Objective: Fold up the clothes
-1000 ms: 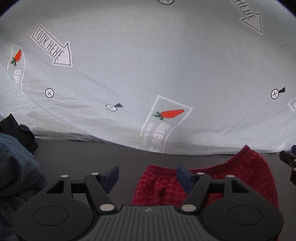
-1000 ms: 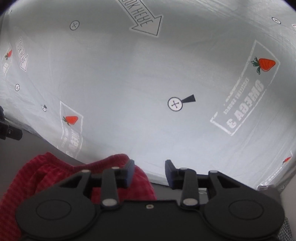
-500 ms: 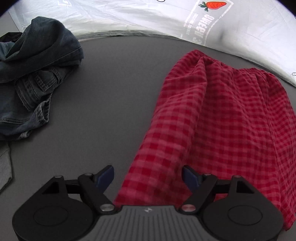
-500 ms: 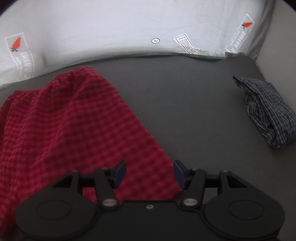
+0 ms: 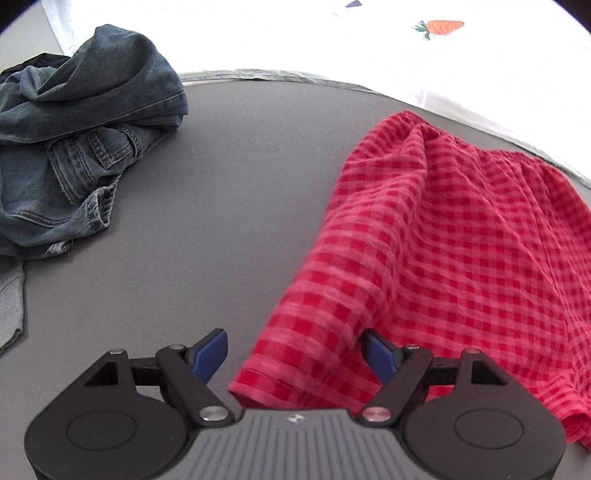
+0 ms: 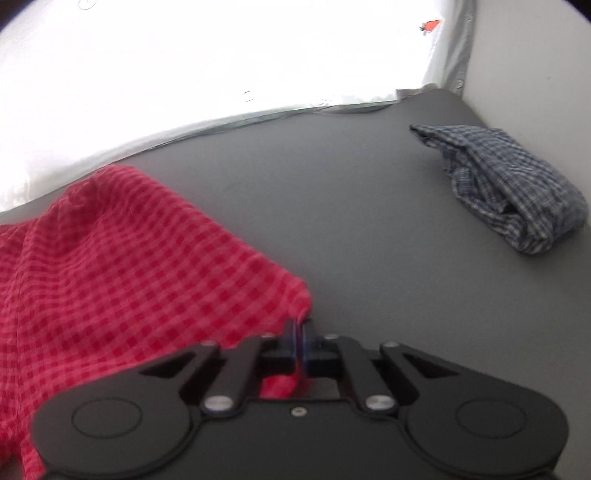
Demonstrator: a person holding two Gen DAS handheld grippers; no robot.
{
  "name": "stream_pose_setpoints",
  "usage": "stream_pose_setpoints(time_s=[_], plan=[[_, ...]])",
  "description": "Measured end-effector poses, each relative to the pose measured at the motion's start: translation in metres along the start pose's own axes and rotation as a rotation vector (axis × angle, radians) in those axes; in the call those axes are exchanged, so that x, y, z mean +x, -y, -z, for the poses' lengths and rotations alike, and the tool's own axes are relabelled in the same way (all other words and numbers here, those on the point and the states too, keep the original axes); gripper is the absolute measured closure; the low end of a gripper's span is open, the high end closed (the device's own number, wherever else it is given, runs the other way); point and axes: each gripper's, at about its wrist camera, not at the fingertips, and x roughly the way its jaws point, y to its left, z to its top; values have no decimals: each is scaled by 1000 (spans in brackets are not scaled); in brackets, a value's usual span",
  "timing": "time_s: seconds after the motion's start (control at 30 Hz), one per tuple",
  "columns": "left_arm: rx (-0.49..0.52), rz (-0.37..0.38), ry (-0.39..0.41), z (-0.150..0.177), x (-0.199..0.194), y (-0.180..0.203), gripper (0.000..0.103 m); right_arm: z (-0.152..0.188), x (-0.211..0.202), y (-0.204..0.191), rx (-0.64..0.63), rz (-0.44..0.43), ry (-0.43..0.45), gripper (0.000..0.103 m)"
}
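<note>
My right hand-held gripper [image 6: 298, 341] is pinched tight on a corner of the red checked garment [image 6: 122, 266], and a bit of the cloth bunches up behind the closed fingers, where I cannot see how much is caught. The rest of that garment spreads away to my left over the grey counter [image 6: 351, 206], and its far left side runs out of the right wrist view.

My left hand-held gripper [image 5: 293, 349] stands wide open, its blue pads on either side of the garment's [image 5: 443, 236] near corner. The cloth passes under the gripper body there, so I cannot tell whether either pad touches it. The hem at the lower right is cut off by the picture's edge.

Well apart to the left lies a crumpled heap of blue jeans [image 5: 74, 140], partly out of frame, with a scrap of grey cloth [image 5: 10, 302] at the edge that I cannot identify. To the right, near the counter's far corner, sits a bundled blue plaid garment [image 6: 509, 192]. Behind the counter hangs a white printed sheet [image 5: 369, 40], so overexposed that only a carrot [image 5: 441, 27] reads clearly.
</note>
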Motion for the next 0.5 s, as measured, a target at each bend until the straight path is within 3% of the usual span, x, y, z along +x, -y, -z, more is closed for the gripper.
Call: stream_pose_setpoints(time_s=[0.07, 0.13, 0.17, 0.2, 0.27, 0.33, 0.5], plan=[[-48, 34, -1, 1, -3, -10, 22, -2, 2, 8, 14, 12, -49, 96], [-117, 83, -19, 2, -5, -23, 22, -1, -7, 6, -12, 35, -65, 82], [-139, 101, -23, 3, -5, -27, 22, 1, -15, 1, -32, 39, -48, 76], [-157, 120, -24, 4, -6, -30, 22, 3, -25, -6, -54, 42, -28, 64], [-188, 155, -24, 5, -6, -35, 23, 9, -44, -22, -104, 15, 8, 59], [-201, 174, -17, 6, -7, -35, 24, 19, -67, -46, -181, -91, 38, 59], [-231, 225, -30, 3, -7, -32, 30, 52, -120, -124, -434, -500, 53, 53]])
